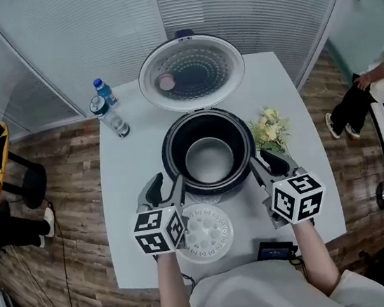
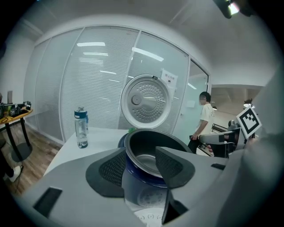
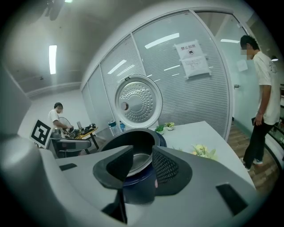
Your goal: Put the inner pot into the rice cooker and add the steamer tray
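Observation:
The dark rice cooker (image 1: 172,160) stands mid-table with its round lid (image 1: 191,71) swung up behind it. The metal inner pot (image 1: 209,159) sits down inside the cooker. In front of it, the white perforated steamer tray (image 1: 205,234) lies flat on the table. My left gripper (image 1: 168,188) hangs open at the cooker's front-left rim and my right gripper (image 1: 268,163) open at its front-right rim. In the left gripper view the pot (image 2: 146,153) shows through the gap of the left gripper (image 2: 141,170), untouched. The right gripper (image 3: 143,166) frames the pot (image 3: 137,155) the same way.
Two water bottles (image 1: 110,111) stand at the table's back left. A small bunch of flowers (image 1: 270,130) lies right of the cooker. A dark flat device (image 1: 275,249) sits at the front edge. A person (image 1: 380,80) stands beyond the table's right side.

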